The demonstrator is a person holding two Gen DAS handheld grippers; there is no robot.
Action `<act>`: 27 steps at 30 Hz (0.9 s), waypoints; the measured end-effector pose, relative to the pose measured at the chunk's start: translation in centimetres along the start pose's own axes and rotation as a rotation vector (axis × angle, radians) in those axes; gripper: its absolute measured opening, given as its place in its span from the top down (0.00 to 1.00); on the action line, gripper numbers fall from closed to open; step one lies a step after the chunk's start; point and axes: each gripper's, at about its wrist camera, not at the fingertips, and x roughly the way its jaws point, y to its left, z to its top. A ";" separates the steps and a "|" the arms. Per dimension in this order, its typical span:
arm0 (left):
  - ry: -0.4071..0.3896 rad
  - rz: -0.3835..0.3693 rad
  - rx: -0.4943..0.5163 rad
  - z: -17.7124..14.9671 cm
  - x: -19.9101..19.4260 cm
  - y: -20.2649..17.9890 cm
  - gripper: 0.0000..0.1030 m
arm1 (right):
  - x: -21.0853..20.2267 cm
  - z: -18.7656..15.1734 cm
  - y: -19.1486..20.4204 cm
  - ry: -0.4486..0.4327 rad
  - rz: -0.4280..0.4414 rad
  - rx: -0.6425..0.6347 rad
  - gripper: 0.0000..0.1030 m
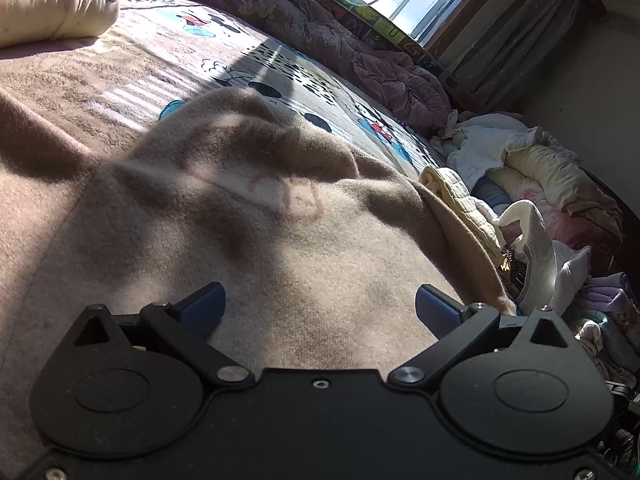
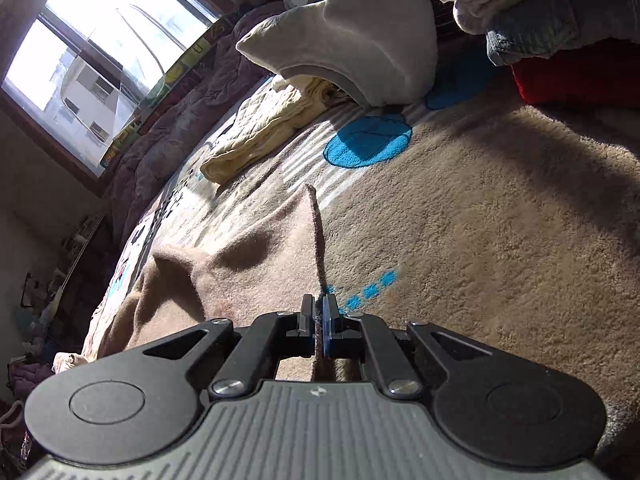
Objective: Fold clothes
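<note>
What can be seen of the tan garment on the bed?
The tan garment is soft, fuzzy fleece with a faint pink outline print. It lies rumpled on the patterned blanket. The right gripper is shut on one edge, lifting a thin fold. The left gripper hangs open over it.

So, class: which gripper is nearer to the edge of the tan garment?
Right. The right gripper is shut on the tan garment at its edge; the left gripper hangs open over the garment's middle, gripping nothing.
</note>
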 end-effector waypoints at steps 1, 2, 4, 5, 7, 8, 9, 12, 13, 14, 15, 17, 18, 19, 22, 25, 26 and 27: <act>0.000 0.000 0.000 0.0 0.0 0.0 0.01 | -0.1 -0.3 -0.2 -0.001 0.011 0.001 0.85; 0.000 0.000 0.001 0.0 0.0 0.0 0.01 | 0.0 -0.6 -0.3 0.002 0.014 -0.003 0.62; 0.002 0.005 0.005 -0.1 0.1 -0.1 0.01 | 0.4 -1.2 -0.5 0.009 0.020 -0.011 0.48; 0.002 0.008 0.009 -0.2 0.1 -0.1 0.01 | 0.5 -1.4 -0.5 0.011 0.026 -0.013 0.48; 0.003 0.013 0.019 -0.3 0.2 -0.3 0.01 | 0.8 -1.7 -0.6 0.012 0.043 -0.004 0.47; 0.004 0.015 0.024 -0.4 0.3 -0.3 0.01 | 1.1 -1.7 -0.7 0.014 0.060 0.010 0.47; 0.004 0.017 0.027 -0.4 0.3 -0.4 0.01 | 1.2 -1.9 -0.6 0.013 0.067 0.021 0.47; 0.005 0.022 0.035 -0.6 0.4 -0.5 0.01 | 2.1 -2.1 -0.1 0.053 0.124 0.047 0.58; 0.005 0.023 0.037 -0.6 0.4 -0.6 0.01 | 2.5 -2.2 0.1 0.070 0.145 0.051 0.71; 0.005 0.023 0.039 -0.6 0.3 -0.6 0.01 | 2.5 -2.4 0.5 0.067 0.135 0.031 0.92; 0.006 0.024 0.041 -0.7 0.3 -0.6 0.01 | 2.5 -2.6 1.0 0.061 0.124 0.012 0.92; 0.008 0.022 0.043 -0.6 0.3 -0.6 0.01 | 1.2 -2.8 0.8 -0.010 0.097 0.054 0.93; 0.010 0.020 0.043 -0.6 0.3 -0.6 0.01 | 0.5 -2.9 0.5 -0.043 0.081 0.090 0.94; 0.011 0.018 0.043 -0.6 0.3 -0.6 0.01 | -0.1 -3.0 0.2 -0.069 0.065 0.123 0.94; 0.015 0.012 0.038 -0.3 0.3 -0.4 0.01 | 0.2 -3.5 -0.1 -0.016 -0.022 0.060 0.94; 0.010 0.000 0.021 -0.1 0.1 -0.3 0.01 | -0.6 -3.3 0.3 -0.031 -0.062 0.016 0.95; 0.006 -0.006 0.019 0.1 0.0 -0.4 0.01 | -1.0 -3.3 0.8 -0.050 -0.091 -0.019 0.91; -0.002 -0.012 0.021 0.3 -0.1 -0.5 0.01 | -1.5 -3.3 1.5 -0.080 -0.104 -0.073 0.90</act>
